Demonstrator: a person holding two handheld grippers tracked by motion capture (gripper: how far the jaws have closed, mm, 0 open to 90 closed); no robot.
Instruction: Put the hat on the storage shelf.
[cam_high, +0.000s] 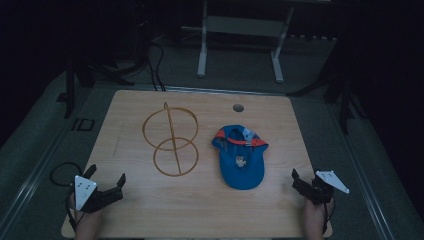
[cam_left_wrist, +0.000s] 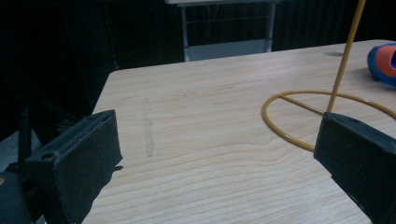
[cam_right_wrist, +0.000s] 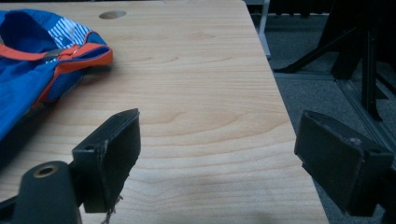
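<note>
A blue cap (cam_high: 240, 157) with orange trim lies upside down right of the table's middle. Left of it stands a yellow wire frame (cam_high: 170, 142) made of two rings and a rod. My left gripper (cam_high: 107, 176) rests open at the front left corner, well short of the frame. In the left gripper view, its jaws (cam_left_wrist: 219, 149) stand wide apart over bare wood, with the frame's lower ring (cam_left_wrist: 299, 116) and the cap's edge (cam_left_wrist: 383, 63) ahead at the right. My right gripper (cam_high: 306, 178) is open at the front right edge. In the right gripper view (cam_right_wrist: 219, 140) the cap (cam_right_wrist: 32, 60) lies far left.
The wooden table (cam_high: 150, 210) has a round cable hole (cam_high: 238, 107) near its far edge. Its right edge (cam_right_wrist: 280, 102) runs close beside my right gripper. Beyond the table are a white frame's legs (cam_high: 202, 50), black stands (cam_high: 345, 100) and cables (cam_high: 157, 70) on the grey floor.
</note>
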